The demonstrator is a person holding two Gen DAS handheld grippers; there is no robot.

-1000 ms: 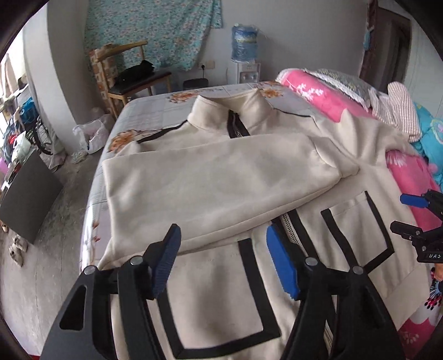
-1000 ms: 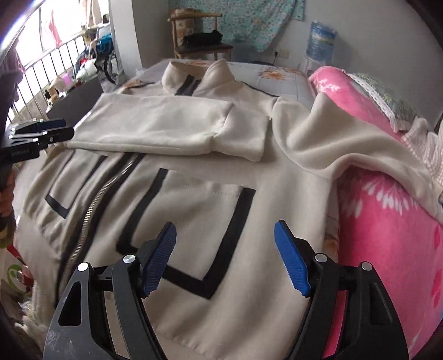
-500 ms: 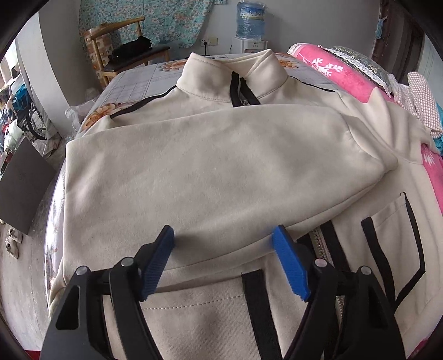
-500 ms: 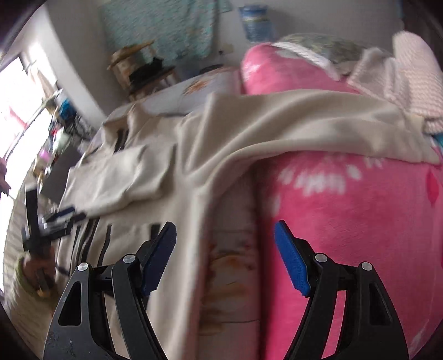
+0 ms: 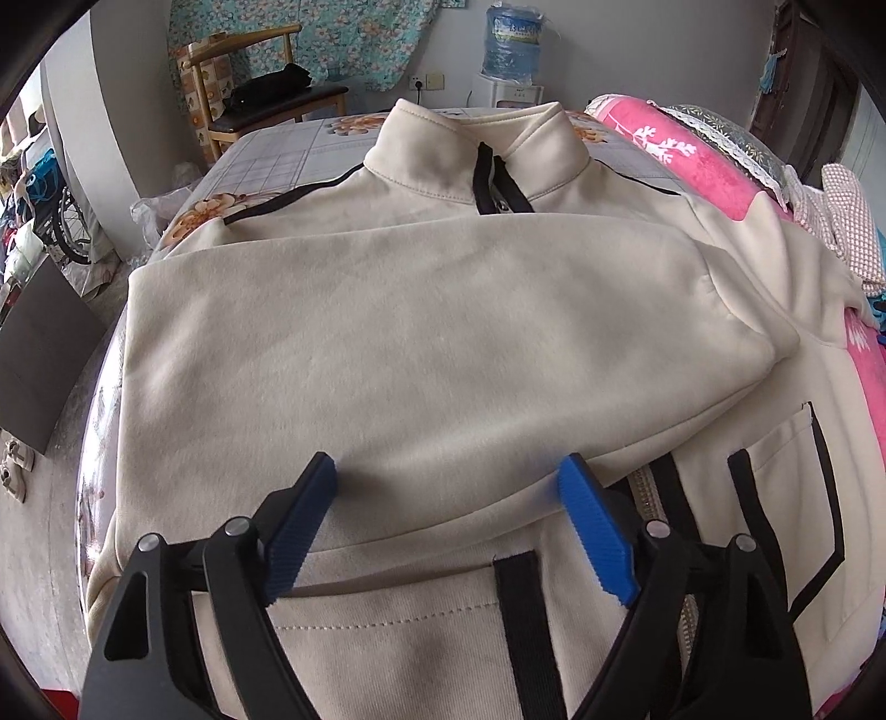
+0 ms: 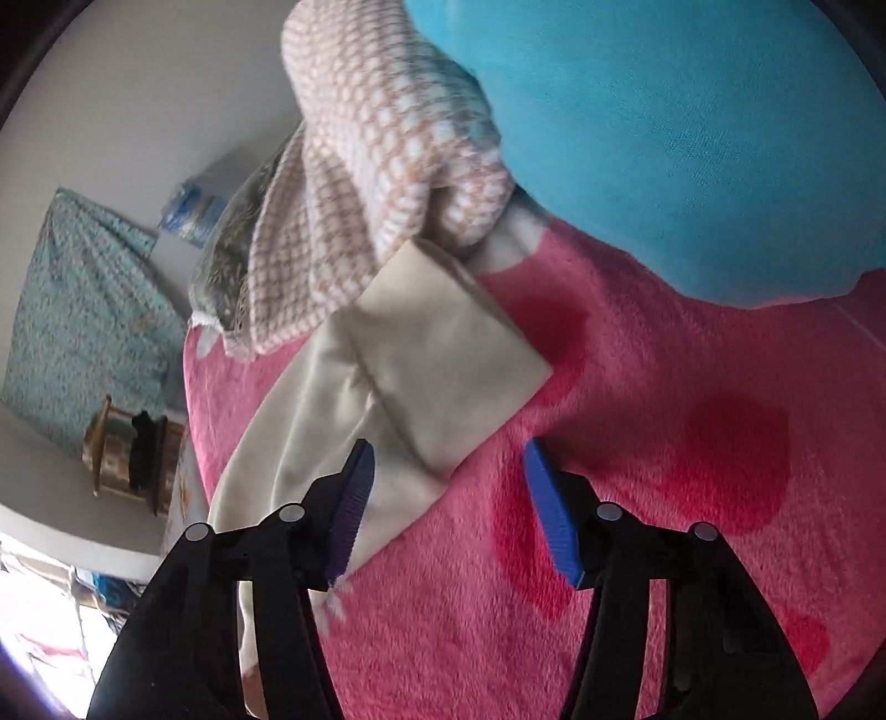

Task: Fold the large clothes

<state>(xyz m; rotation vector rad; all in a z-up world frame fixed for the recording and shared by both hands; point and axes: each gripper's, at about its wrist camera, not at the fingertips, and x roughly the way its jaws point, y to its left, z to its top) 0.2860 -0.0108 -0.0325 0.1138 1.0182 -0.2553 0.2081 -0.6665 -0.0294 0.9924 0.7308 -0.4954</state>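
Observation:
A large cream jacket (image 5: 387, 343) with black trim and a zip lies flat on the bed, collar (image 5: 476, 138) at the far end. One sleeve (image 5: 443, 310) is folded across its chest. My left gripper (image 5: 448, 471) hovers low over that sleeve's near edge; its jaws are opening and nothing is between them. In the right wrist view the other sleeve's cuff (image 6: 443, 354) lies stretched out on a pink blanket (image 6: 664, 498). My right gripper (image 6: 448, 451) is rolled sideways just short of the cuff. Its jaws are closing, with the cuff's corner at their tips but not pinched.
A checked pink towel (image 6: 376, 155) and a blue pillow (image 6: 692, 138) lie just beyond the cuff. A wooden chair (image 5: 260, 94) and a water dispenser (image 5: 512, 39) stand by the far wall. The floor drops away left of the bed, with a dark board (image 5: 39, 354) there.
The left gripper moved down and forward over the folded sleeve and spread wider. The right gripper swung from the jacket's pocket across to the cuff on the pink blanket, rolled, and narrowed.

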